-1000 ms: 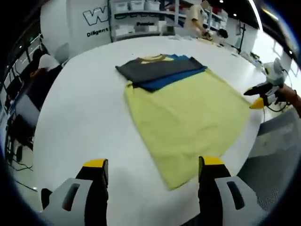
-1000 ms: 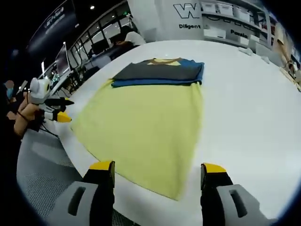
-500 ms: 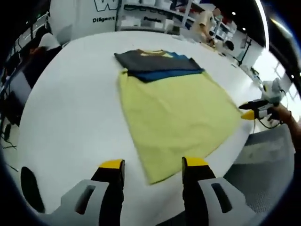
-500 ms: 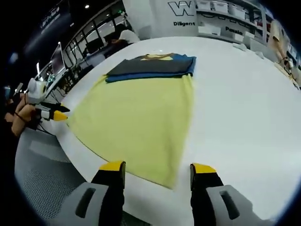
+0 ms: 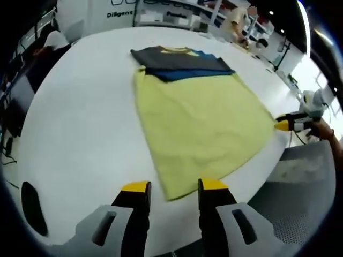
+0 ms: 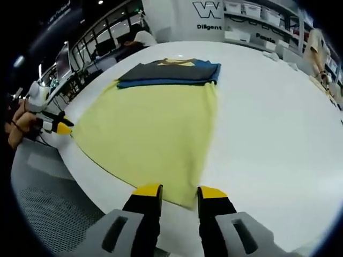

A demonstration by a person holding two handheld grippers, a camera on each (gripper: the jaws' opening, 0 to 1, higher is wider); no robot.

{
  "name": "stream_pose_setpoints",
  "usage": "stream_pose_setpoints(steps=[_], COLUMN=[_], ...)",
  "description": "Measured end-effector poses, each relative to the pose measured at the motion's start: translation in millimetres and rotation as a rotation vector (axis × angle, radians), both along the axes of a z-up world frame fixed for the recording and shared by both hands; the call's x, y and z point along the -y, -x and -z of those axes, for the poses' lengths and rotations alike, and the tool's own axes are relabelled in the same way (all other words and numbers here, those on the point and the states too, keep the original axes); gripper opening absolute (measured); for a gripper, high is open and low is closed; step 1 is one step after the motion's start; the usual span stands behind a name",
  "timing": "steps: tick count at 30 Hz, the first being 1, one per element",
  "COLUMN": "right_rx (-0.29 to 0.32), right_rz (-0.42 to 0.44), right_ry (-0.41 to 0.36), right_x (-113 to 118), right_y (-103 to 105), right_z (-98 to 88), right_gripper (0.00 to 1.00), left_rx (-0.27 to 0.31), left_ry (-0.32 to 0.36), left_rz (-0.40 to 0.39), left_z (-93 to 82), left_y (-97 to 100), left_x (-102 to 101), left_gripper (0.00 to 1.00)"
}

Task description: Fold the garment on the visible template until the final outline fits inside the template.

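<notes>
1. A yellow garment (image 5: 203, 126) is spread flat on a white round table (image 5: 80, 128); its far end is folded over into a dark grey and blue band (image 5: 179, 61) with a yellow collar showing at the top.
2. In the left gripper view, the left gripper (image 5: 174, 188) is seen just at the near corner of the yellow cloth. Its yellow-tipped jaws stand a narrow gap apart, with the corner of the cloth lying between and just ahead of them; whether the cloth is pinched cannot be told.
3. In the right gripper view, the right gripper (image 6: 179, 191) is placed at the other near corner of the same garment (image 6: 150, 126). Its jaws are likewise drawn close with a small gap, the cloth edge at the tips; a grip cannot be confirmed.
4. No printed template outline can be made out on the table surface (image 6: 268, 118).
5. The other gripper (image 5: 292, 123) is seen at the right edge of the left gripper view, held in a hand (image 5: 321, 128) beside the table rim.
6. Behind the table, a white wall with lettering (image 6: 214, 19), shelves with white bins (image 6: 257, 16) and a person standing at a bench (image 5: 236, 21) are seen.
7. A grey perforated floor (image 6: 48, 203) lies below the table edge.
8. Nothing lies between either gripper and the garment.
</notes>
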State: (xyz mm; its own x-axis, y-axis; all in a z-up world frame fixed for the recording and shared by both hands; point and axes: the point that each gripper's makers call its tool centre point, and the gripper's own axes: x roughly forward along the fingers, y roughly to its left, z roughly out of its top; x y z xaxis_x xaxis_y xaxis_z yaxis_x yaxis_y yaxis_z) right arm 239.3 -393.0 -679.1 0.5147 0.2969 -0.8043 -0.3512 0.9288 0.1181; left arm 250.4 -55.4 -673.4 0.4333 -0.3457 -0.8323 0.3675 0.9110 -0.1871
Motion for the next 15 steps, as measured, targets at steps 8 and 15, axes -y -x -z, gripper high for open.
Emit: stream_pose_setpoints(steps=[8,15], right_rx=[0.009,0.003], right_rz=[-0.042,-0.037], right_ry=[0.053,0.063], right_x=[3.5,4.1], right_y=[-1.9,-3.1], right_z=[2.6,2.8], right_gripper=[0.04,0.00], left_rx=[-0.016,-0.031], left_ry=[0.012,-0.032], left_rz=[-0.021,-0.057], left_z=[1.7,5.6], left_y=[2.8,0.2], left_x=[-0.8,-10.8], left_gripper=[0.16,0.03])
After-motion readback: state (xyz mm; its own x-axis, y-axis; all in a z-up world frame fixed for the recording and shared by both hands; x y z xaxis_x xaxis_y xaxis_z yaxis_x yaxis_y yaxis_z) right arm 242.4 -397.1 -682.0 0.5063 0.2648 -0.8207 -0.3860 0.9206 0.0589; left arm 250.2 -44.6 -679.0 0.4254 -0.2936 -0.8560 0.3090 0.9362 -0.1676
